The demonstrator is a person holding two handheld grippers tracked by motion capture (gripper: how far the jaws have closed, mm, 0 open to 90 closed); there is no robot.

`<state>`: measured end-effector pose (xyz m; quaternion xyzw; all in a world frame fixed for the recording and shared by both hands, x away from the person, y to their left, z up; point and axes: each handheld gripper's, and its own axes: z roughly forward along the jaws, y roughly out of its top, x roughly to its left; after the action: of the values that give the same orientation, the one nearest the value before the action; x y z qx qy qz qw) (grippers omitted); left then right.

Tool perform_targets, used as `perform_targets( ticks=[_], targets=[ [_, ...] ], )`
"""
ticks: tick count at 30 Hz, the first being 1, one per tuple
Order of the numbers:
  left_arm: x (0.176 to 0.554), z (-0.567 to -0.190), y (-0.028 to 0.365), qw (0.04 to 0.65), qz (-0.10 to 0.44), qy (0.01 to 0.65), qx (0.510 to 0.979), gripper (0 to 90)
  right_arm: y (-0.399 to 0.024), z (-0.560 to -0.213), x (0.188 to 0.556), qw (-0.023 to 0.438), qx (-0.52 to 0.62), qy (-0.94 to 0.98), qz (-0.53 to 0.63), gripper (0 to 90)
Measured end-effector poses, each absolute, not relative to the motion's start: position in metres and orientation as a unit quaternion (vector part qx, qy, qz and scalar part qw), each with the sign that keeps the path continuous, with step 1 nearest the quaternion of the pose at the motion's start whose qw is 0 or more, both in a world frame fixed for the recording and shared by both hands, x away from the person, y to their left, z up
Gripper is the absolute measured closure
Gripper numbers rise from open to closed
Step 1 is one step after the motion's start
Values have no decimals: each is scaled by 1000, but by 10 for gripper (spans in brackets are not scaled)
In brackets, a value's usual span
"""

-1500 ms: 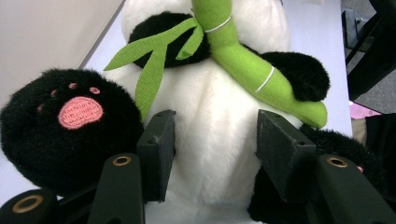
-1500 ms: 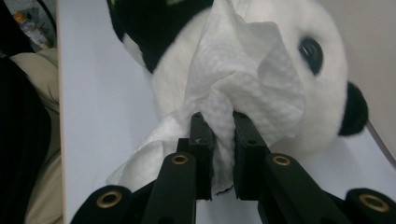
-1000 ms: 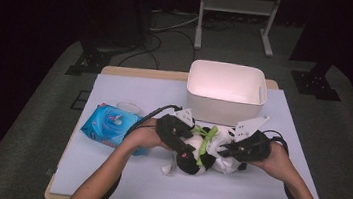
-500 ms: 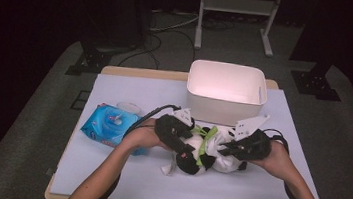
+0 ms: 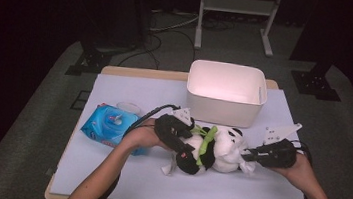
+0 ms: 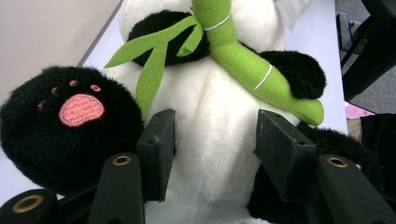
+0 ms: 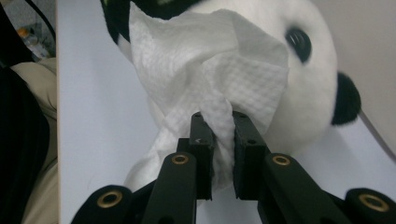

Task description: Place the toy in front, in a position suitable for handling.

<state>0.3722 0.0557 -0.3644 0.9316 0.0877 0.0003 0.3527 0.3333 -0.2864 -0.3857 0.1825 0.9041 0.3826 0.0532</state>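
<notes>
High view: the plush panda [image 5: 214, 149] lies on its side on the pale, matte table [image 5: 120, 178], just in front of the white, round-cornered plastic bin [image 5: 226, 92]. My left gripper [image 5: 179, 142] sits over its belly; my right gripper [image 5: 258, 156] is at its head, a white wipe [image 5: 246, 164] between them. A glossy blue pack of wipes [image 5: 111, 125] lies near my left forearm.

Left gripper view: my flat black rubber pads [image 6: 156, 149] stand on either side of the panda's [image 6: 210, 140] white, short-pile belly and press into the fur, clamping the torso. A round black paw with a stitched pink pad [image 6: 81, 109] bulges at one side. A green felt bamboo stalk [image 6: 252, 70] with leaf strips crosses the chest.

Right gripper view: my jaws are nearly together, pinching a bunched fold of the wipe [image 7: 210, 84], a soft sheet with an embossed dotted weave. It drapes against the panda's white head [image 7: 303, 84], beside the black eye patch and rounded black ear.
</notes>
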Motion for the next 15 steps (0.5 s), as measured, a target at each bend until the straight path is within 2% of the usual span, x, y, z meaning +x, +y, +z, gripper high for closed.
perform_targets(
  ticks=[9, 15],
  targets=[
    [368, -363, 52, 342, 7, 84, 936, 476, -308, -400, 350, 54, 224, 896, 381, 796],
    [366, -362, 52, 341, 9, 82, 936, 475, -305, -399, 365, 50, 231, 893, 383, 796]
  ],
)
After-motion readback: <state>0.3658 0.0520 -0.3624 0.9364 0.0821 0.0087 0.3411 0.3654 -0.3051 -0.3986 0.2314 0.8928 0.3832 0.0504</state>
